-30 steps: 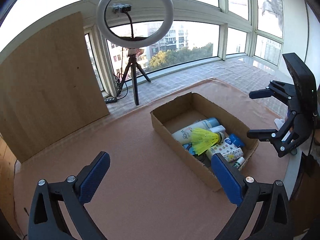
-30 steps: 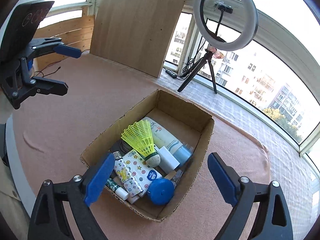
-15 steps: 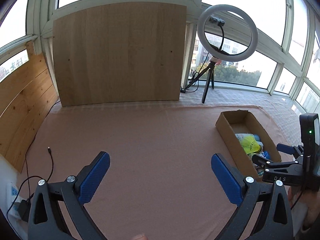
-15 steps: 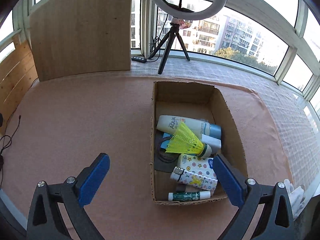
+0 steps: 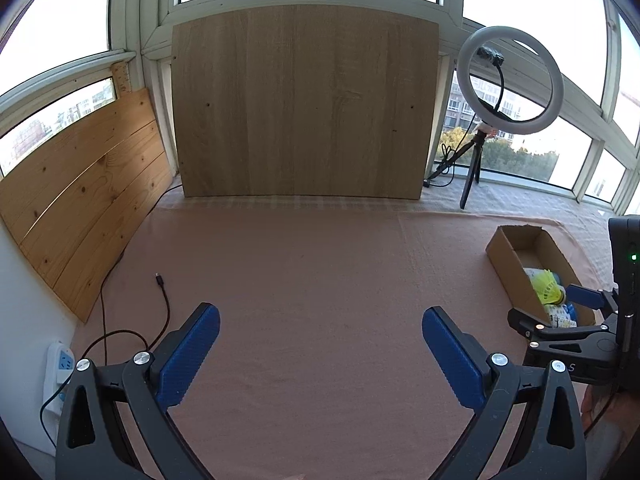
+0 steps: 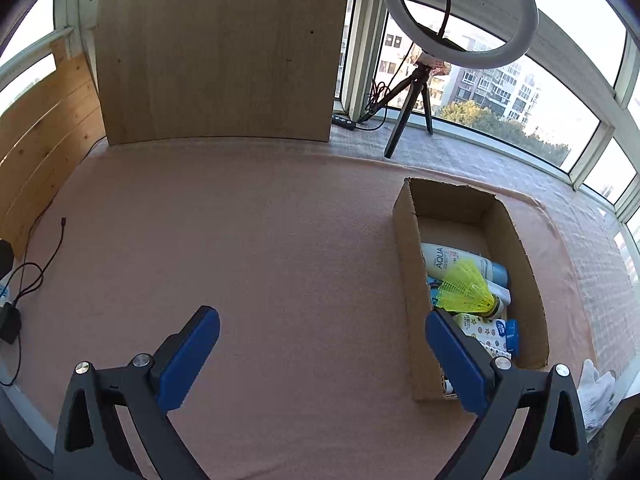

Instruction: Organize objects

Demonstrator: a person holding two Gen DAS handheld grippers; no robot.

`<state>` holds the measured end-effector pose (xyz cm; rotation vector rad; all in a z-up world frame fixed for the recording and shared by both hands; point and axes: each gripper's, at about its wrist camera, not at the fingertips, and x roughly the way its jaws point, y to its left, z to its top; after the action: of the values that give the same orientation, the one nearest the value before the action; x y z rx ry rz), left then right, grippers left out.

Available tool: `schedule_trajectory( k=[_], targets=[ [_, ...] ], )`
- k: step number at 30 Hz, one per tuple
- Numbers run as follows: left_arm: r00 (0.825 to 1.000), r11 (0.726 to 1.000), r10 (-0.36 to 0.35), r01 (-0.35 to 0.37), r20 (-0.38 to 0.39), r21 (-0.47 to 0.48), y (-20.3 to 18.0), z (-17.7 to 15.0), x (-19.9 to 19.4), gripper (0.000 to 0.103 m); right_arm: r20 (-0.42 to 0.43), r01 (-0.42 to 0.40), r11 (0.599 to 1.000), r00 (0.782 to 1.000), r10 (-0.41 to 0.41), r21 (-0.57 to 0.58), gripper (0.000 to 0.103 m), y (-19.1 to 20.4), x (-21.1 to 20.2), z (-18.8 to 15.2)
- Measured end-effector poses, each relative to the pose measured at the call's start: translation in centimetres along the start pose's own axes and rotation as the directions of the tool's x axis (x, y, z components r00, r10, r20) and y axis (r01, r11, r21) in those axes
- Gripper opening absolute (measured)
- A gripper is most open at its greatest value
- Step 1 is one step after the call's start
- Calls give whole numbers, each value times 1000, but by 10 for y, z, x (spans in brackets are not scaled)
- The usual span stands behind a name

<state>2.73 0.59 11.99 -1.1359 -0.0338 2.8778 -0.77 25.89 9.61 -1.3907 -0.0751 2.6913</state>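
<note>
A cardboard box [image 6: 408, 264] stands on the pink cloth at the right; it also shows in the left wrist view [image 5: 506, 268]. Inside lie a yellow shuttlecock [image 6: 466, 286], a white AQUA bottle [image 6: 452, 260], a patterned tube [image 6: 482, 330] with a blue cap and other small items. My right gripper [image 6: 322, 344] is open and empty, just left of the box's near end. My left gripper [image 5: 320, 342] is open and empty over bare cloth, well left of the box. The right gripper [image 5: 556, 312] shows at the right edge of the left wrist view.
A wooden board [image 5: 304, 100] leans against the windows at the back. A ring light on a tripod [image 5: 508, 88] stands back right. Wood panels [image 5: 84, 196], a black cable [image 5: 160, 284] and a power strip [image 5: 60, 376] are at the left. A white glove [image 6: 596, 392] lies beyond the box.
Both grippers have swung left and pulled back from the box. The box has shifted from the centre to the right side of both views. Both stayed open.
</note>
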Motion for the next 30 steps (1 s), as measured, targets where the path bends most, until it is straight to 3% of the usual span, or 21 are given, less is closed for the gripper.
schedule_trajectory(
  k=[7, 23, 30],
  targets=[
    [999, 999, 38, -38, -14, 9, 1, -3, 1, 103, 10, 6, 1000, 1000, -6, -3, 101, 8, -6, 7],
    [1000, 999, -19, 18, -22, -30, 12, -1, -1, 103, 0, 0, 1000, 1000, 0, -16, 101, 19, -5, 10],
    [1000, 999, -5, 4, -24, -33, 15, 1, 2, 103, -6, -1, 1000, 1000, 1, -14, 101, 25, -5, 10]
  ],
)
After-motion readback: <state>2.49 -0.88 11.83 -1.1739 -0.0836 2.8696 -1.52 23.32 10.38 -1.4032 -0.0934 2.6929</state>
